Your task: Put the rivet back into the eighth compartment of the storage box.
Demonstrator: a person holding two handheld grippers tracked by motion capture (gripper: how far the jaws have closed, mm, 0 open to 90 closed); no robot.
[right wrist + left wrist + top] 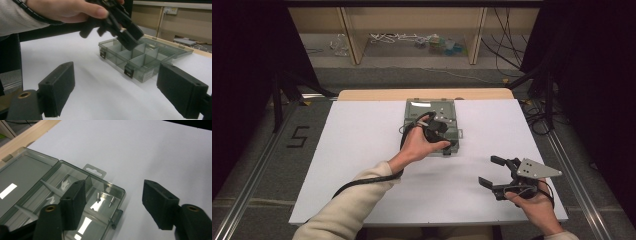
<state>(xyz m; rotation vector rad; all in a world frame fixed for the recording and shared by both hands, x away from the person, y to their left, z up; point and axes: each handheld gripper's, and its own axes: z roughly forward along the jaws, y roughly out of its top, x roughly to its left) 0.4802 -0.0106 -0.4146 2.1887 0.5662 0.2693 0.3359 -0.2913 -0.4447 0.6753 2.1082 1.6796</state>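
Over the far middle of the white tabletop (362,150), the left gripper (439,131) hangs above an open, smoke-grey compartment box (432,112) whose clear lid lies flat behind it. Its jaws stand wide apart and hold nothing; in the left gripper view one jaw is over the box and the other out past the box's edge, above bare tabletop. Between them, in a corner compartment by the hang tab, lie two small metal screws (104,200), close together on the floor of the cell. The right gripper (497,175) waits low at the near right of the tabletop, well apart from the box, jaws likewise spread and empty, pointed toward the box's latched front wall.

The step in hand looks like the approach for picking a screw out of that corner cell. Next the left gripper would need to shift so both jaws fit inside the compartment walls, narrow considerably, then descend on one screw. The dividers leave little room, and such small, smooth parts could easily slip or roll aside.
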